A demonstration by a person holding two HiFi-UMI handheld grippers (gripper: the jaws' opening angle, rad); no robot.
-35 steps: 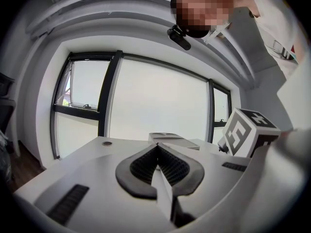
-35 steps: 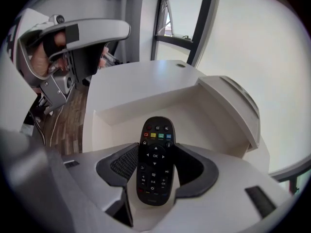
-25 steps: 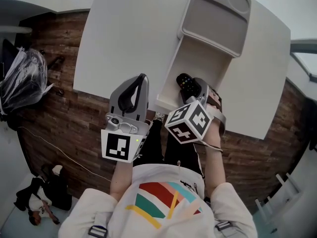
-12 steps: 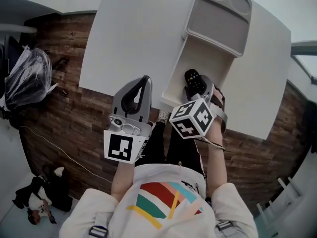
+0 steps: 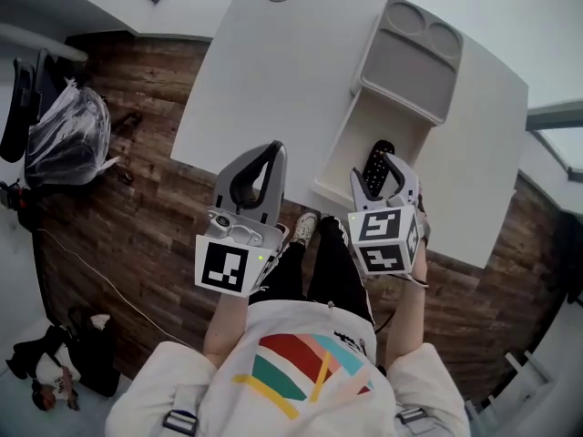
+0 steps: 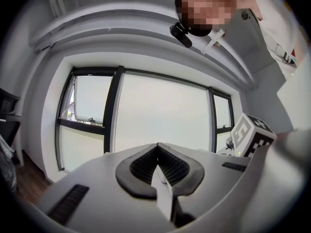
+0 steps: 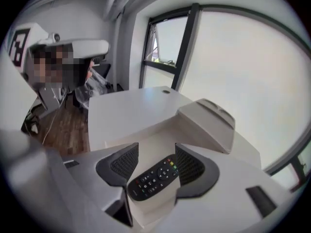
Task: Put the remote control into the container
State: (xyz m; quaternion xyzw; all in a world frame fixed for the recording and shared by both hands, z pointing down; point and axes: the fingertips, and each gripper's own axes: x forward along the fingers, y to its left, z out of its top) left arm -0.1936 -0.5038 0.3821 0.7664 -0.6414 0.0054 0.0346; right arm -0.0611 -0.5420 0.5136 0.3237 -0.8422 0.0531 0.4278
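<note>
The remote control (image 7: 156, 175) is lying inside the container (image 5: 390, 124) on the worktop (image 5: 273, 80). The right gripper (image 7: 156, 150) is hovering over it with its fingers spread, gripping nothing. The left gripper (image 6: 158, 146) is waiting aloft, fingers clenched empty. The placing is looking done, so the right gripper is probably needing only a straight lift clear, without nudging the remote.

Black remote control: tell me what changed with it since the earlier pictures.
The right gripper opened its jaws and let go of the black remote control, which went from upright in the grip to lying slantwise in the white open container. The left gripper stayed shut and empty.
</note>
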